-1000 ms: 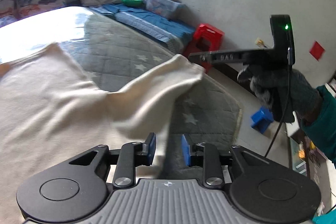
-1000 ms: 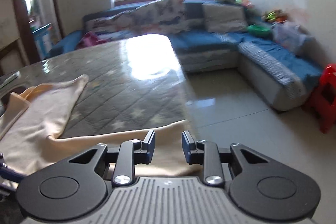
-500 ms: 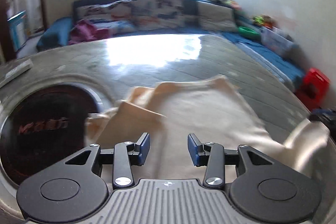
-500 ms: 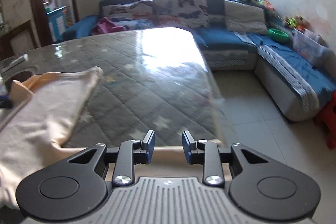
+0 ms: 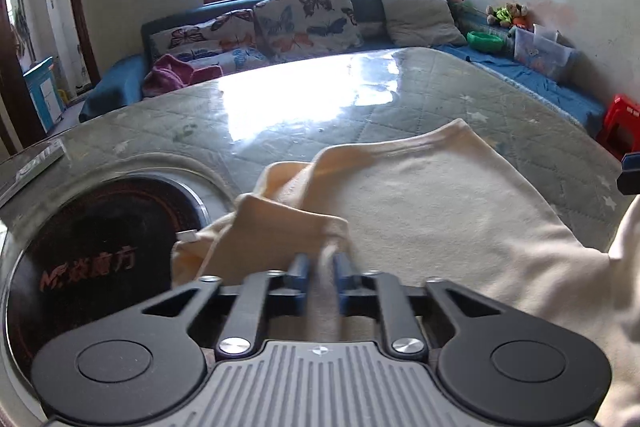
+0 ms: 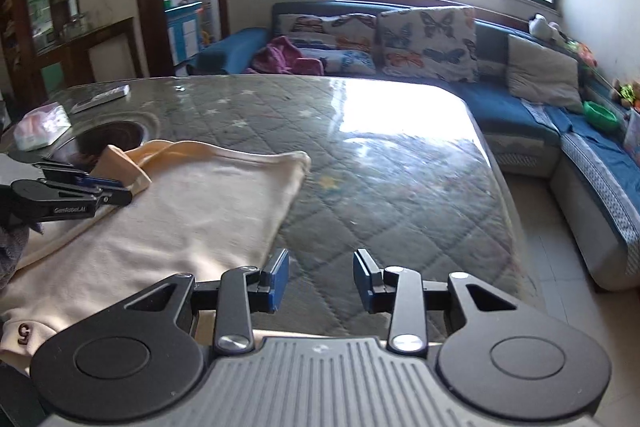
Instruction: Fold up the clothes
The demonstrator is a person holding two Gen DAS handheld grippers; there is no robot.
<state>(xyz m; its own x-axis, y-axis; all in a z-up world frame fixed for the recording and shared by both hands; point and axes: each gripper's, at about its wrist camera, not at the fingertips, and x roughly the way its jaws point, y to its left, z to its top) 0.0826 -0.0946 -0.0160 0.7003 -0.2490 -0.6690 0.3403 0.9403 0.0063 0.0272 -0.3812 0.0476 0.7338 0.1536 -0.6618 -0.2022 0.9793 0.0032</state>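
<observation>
**Pinching the sleeve while the right claw lets go**

Gripping a bunched fold of the cream garment [image 5: 420, 211] near its sleeve, the left claw [image 5: 321, 269] now has its blue pads drawn in close with cloth between them; half a second ago those pads stood apart above the fabric. The right claw [image 6: 320, 277] has gone the other way: its pads are spread wide over bare quilted cover, nothing between them, where a second ago it was holding up a corner of the cloth. That lifted corner is down, and the garment lies mostly flat on the worktop [image 6: 400, 155], one edge beside the dark round inset [image 5: 92, 247]. The handover suggests one fold is laid and the next, likely bringing the sleeve inward, is just starting.
</observation>
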